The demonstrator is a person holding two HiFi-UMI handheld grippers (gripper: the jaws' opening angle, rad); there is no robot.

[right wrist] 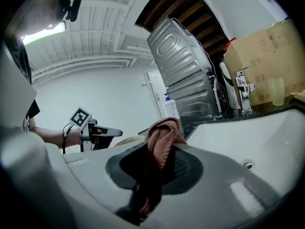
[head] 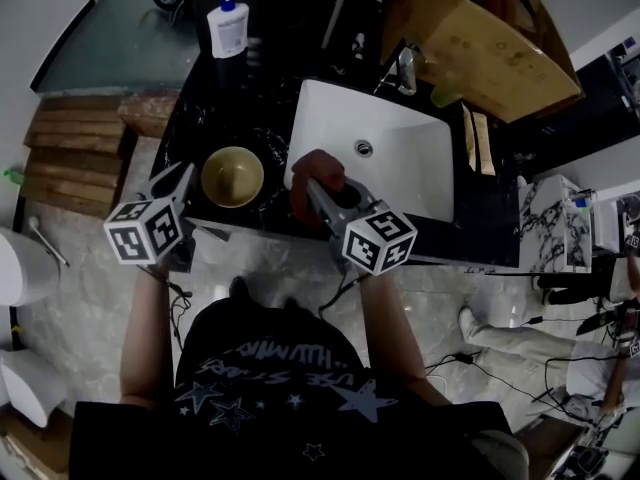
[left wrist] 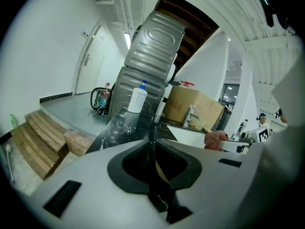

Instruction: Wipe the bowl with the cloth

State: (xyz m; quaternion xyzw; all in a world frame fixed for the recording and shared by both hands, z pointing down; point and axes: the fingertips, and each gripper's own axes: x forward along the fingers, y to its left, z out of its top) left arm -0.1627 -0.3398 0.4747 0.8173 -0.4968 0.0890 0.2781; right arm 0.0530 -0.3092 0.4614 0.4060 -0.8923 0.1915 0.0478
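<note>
A tan bowl stands upright on the black counter, just left of the white sink. My left gripper lies at the bowl's left rim with its jaws shut. In the left gripper view, a tan sliver of the bowl shows behind the tips of the left gripper. My right gripper is shut on a reddish cloth over the sink's left edge, right of the bowl. In the right gripper view the cloth bunches out of the right gripper, and the bowl lies beyond.
A soap bottle stands at the back of the counter. A faucet and a cardboard box are behind the sink. Wooden steps lie to the left of the counter. Another person's legs are on the floor at the right.
</note>
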